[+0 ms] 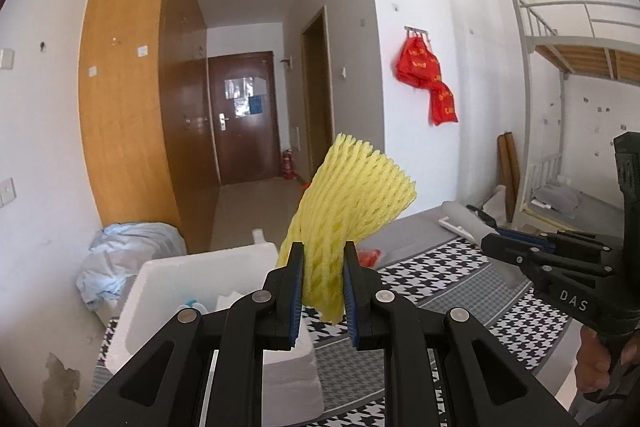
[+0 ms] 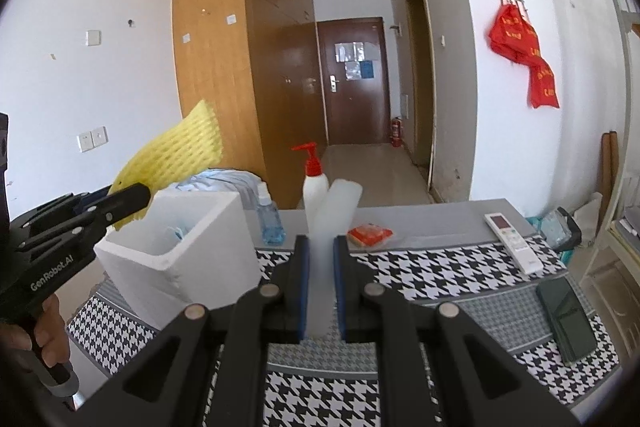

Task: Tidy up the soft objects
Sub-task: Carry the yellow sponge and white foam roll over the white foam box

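Both my grippers hold soft things: left gripper (image 1: 323,289) squeezes yellow foam net (image 1: 348,211), right gripper (image 2: 320,285) squeezes white foam sheet (image 2: 330,243).

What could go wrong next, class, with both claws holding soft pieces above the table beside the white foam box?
1. The left claw pinches only the lower end of the yellow foam net; it may flop sideways and miss the white foam box.
2. The right claw holds a pale foam sheet close to the pump bottle, which a swing might topple.
3. The two claws are near each other and could collide.
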`<state>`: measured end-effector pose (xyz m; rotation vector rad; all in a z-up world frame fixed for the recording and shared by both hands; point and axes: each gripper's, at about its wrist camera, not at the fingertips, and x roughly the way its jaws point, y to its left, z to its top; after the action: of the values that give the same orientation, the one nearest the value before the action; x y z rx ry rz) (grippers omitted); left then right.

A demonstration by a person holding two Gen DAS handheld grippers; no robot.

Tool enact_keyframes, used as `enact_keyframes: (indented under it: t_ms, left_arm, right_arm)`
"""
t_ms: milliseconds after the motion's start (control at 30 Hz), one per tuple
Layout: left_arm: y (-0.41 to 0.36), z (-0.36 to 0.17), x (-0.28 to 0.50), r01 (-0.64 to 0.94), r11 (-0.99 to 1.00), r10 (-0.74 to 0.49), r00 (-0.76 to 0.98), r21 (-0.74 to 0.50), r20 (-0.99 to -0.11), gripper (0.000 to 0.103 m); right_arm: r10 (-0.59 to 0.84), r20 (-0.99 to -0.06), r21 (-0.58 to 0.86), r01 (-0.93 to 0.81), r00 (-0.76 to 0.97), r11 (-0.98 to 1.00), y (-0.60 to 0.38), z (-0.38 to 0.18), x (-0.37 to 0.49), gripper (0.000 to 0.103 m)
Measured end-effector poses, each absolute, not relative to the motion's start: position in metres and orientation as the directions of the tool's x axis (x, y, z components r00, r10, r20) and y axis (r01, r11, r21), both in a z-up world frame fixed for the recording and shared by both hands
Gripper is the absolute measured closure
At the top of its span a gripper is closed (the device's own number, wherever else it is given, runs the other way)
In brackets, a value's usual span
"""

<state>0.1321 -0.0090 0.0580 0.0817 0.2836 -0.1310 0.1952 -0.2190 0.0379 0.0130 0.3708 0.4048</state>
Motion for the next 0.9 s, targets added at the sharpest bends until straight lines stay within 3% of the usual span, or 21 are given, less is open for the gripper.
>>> enact_keyframes:
  t_ms: [900]
  left_arm:
    - [0.029, 0.061, 0.125, -0.031, 0.999, 0.036, 0.958, 0.022, -0.284, 0.084]
  right_arm:
    - [0.516, -0.317, 0.068, -0.524, 0.796, 0.849, -0.176, 0.049, 0.198, 0.088]
